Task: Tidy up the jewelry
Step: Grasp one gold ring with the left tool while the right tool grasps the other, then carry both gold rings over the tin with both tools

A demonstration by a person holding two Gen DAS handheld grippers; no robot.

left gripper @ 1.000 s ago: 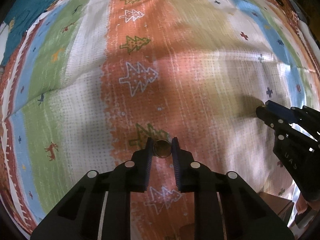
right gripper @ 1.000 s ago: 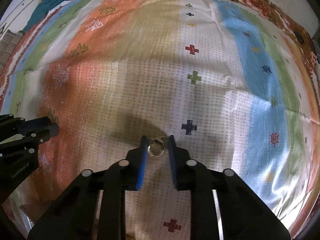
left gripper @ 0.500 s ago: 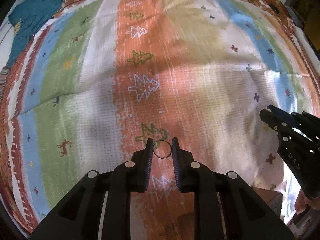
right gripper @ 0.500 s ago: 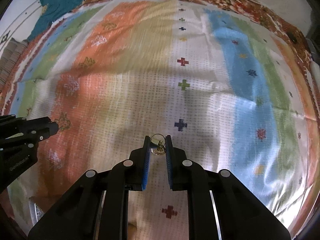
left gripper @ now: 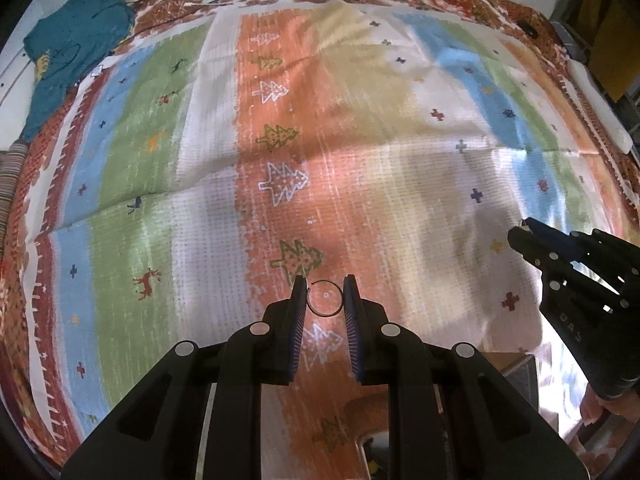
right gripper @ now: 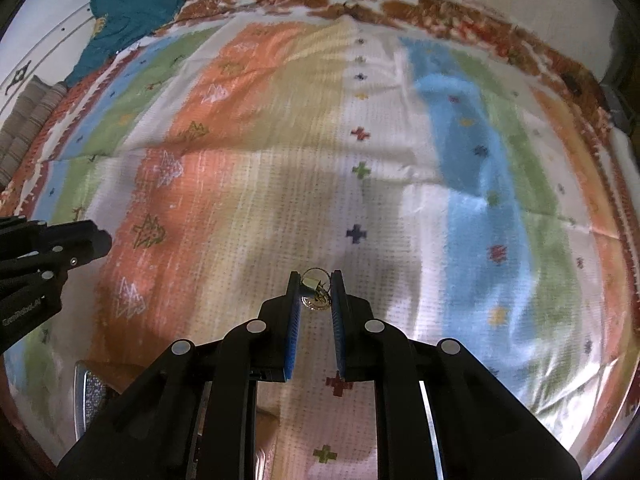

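Earring (right gripper: 315, 294) details blurred between right gripper (right gripper: 316, 288) pads.

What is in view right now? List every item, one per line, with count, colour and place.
thin open metal ring: one, dark, clamped between the left jaws
gold hoop earring with charm: one, gold, clamped between the right jaws
striped patterned bedspread: one, orange, green, blue and white, beneath both tools
crumpled teal garment: one, teal, far left corner
left gripper: one, black, blue pads
right gripper: one, black, blue pads
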